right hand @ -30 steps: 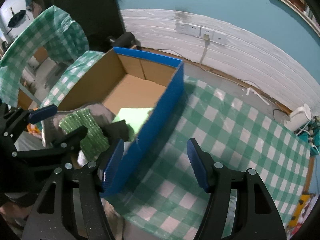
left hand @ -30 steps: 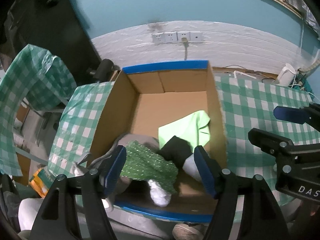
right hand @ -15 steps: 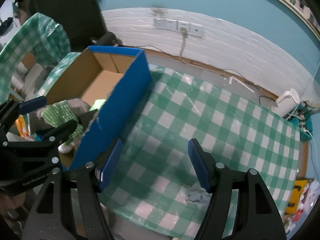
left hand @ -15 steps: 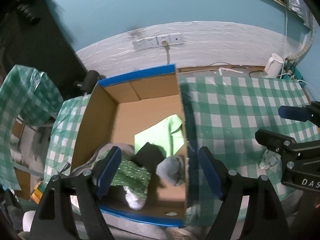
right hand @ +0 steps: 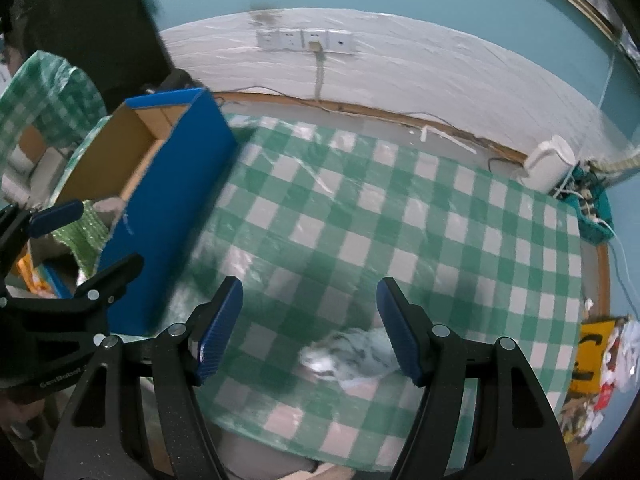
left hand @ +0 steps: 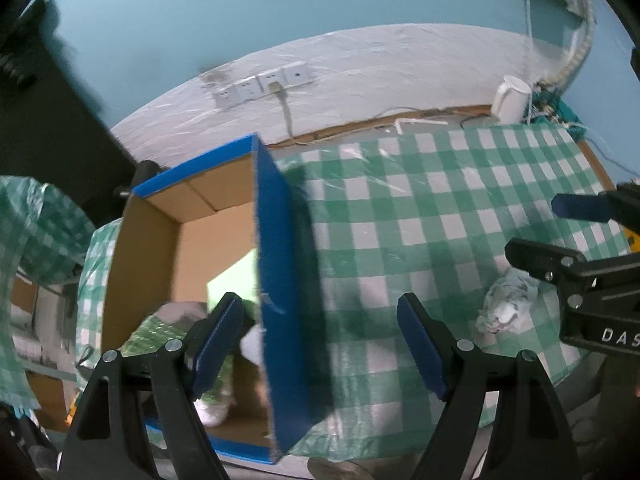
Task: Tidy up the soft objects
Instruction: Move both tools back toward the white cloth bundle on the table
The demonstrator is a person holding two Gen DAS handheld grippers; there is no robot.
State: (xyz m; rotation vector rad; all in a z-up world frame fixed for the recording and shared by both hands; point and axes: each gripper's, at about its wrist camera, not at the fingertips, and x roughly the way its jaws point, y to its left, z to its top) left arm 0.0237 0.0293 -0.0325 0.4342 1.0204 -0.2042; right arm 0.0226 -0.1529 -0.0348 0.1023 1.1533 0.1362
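Note:
A blue-sided cardboard box [left hand: 280, 264] stands at the table's left; it also shows in the right wrist view [right hand: 168, 208]. Inside lie a light green cloth [left hand: 236, 276], a green sparkly cloth [left hand: 152, 332] and grey and white soft pieces, partly hidden by the box wall. A crumpled white-grey cloth [right hand: 352, 356] lies on the checked table near the front; it also shows in the left wrist view [left hand: 506, 304]. My left gripper [left hand: 320, 344] is open and empty, straddling the box's right wall. My right gripper [right hand: 310, 328] is open and empty, just above and left of the crumpled cloth.
The green checked tablecloth [right hand: 400, 216] covers the table. A white kettle [right hand: 550, 162] and a teal basket with cables [right hand: 592, 208] stand at the far right. Wall sockets with a cord [right hand: 316, 42] sit behind. Bags and clutter [right hand: 608, 364] lie right of the table.
Both grippers have swung right, away from the box interior and over the table. The crumpled cloth now sits nearer the right gripper's fingers. Both stay open.

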